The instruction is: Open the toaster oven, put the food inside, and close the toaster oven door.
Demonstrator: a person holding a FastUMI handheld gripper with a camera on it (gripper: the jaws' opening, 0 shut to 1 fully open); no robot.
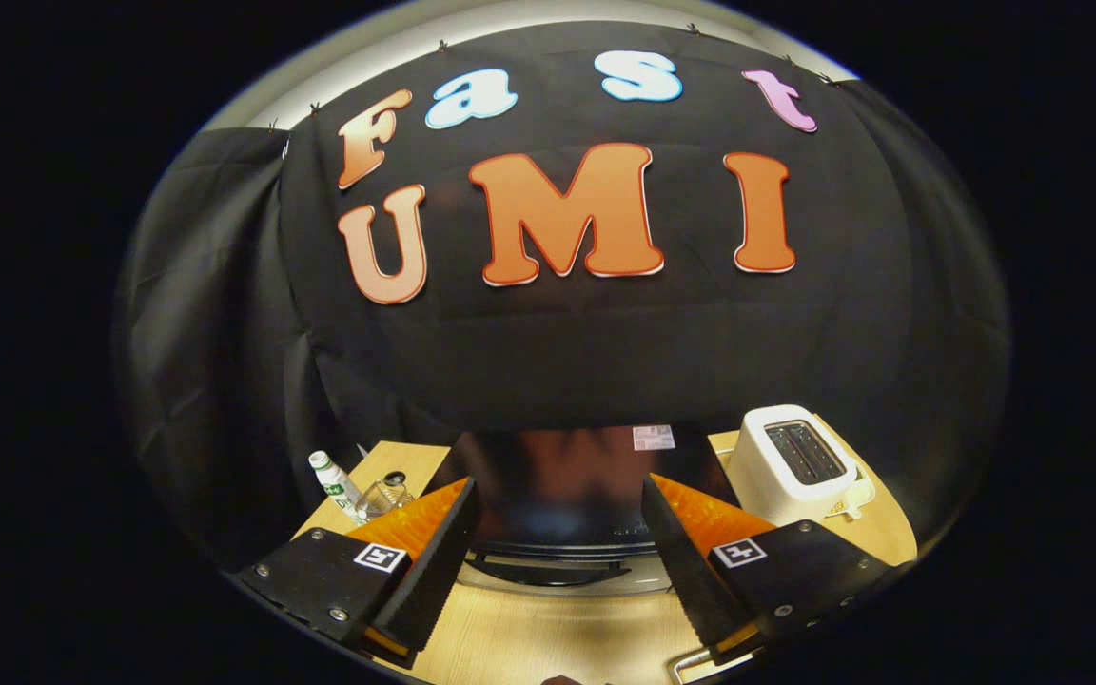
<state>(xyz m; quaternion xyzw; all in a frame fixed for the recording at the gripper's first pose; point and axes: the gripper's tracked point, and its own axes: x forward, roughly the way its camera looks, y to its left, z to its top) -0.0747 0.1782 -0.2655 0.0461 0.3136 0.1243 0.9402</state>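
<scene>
A black toaster oven [562, 485] with a glossy top stands on the wooden table just ahead of my fingers. Its door handle [548, 571] is a dark curved bar at the front, low between the fingertips, and the door looks shut. My gripper [557, 571] is open and holds nothing, with one finger on each side of the oven's front. A metal wire piece [700, 661] shows on the table under the right finger; the food is hidden from me.
A white pop-up toaster [791, 461] sits to the right of the oven. A plastic bottle [334, 480] and a small glass jar [384, 495] stand to the left. The wooden table [548, 637] runs under the fingers.
</scene>
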